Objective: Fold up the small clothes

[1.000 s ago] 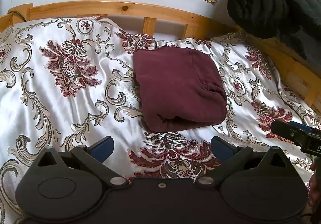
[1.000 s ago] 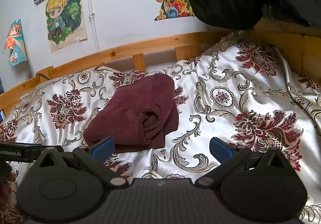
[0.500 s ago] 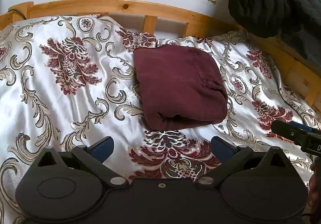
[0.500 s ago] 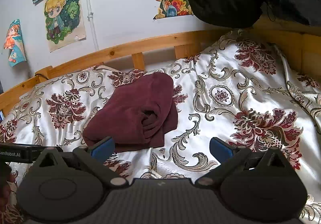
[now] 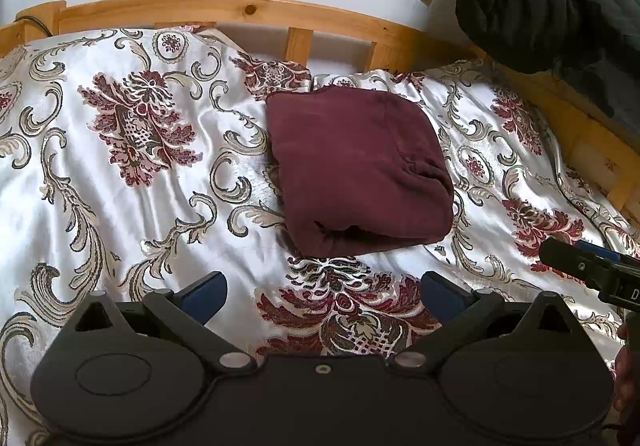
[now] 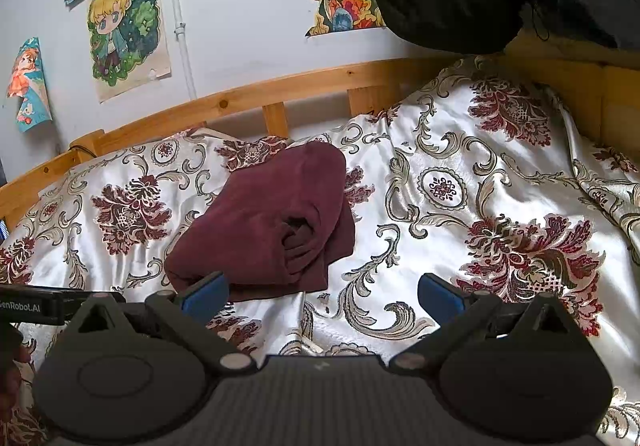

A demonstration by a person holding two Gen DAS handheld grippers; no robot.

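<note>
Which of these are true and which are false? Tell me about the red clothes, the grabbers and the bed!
1. The maroon garment lies folded on the bedspread. True.
2. The left gripper is pinching the garment. False: it is open and holds nothing, short of the cloth.
3. The right gripper is open. True.
4. The bedspread is plain blue. False: it is white with dark red flowers and scrolls.
5. A wooden bed rail runs behind the bedspread. True.
</note>
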